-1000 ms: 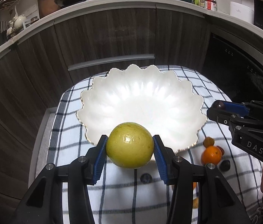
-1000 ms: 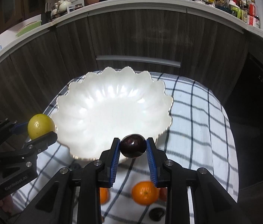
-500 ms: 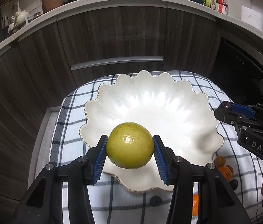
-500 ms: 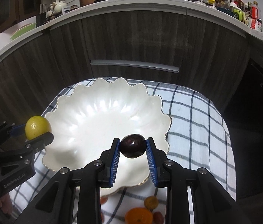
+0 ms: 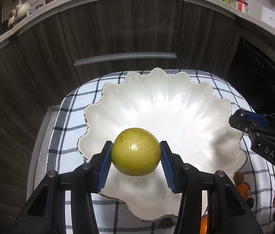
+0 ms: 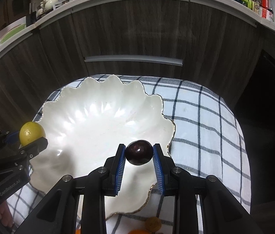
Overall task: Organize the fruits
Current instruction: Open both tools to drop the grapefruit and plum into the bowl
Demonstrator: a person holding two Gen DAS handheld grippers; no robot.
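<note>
The bowl [image 5: 157, 105] sits on the cloth [image 6: 201, 120] covering the desk, cabinet fronts [image 5: 121, 27] behind it. Over the bowl's near left part, the left gripper [image 5: 135, 160] holds the round fruit [image 5: 135, 151] off the surface. Over the near right rim, the right gripper [image 6: 139, 162] holds the small fruit [image 6: 139, 152], also off the surface. On the cloth just in front of the bowl's near right edge lie an orange [image 5: 242, 190] and a small round fruit [image 6: 153, 223], near each other. Up behind, the countertop carries bottles [image 6: 264, 3] to the right and teapots [image 5: 23, 9] to the left.
</note>
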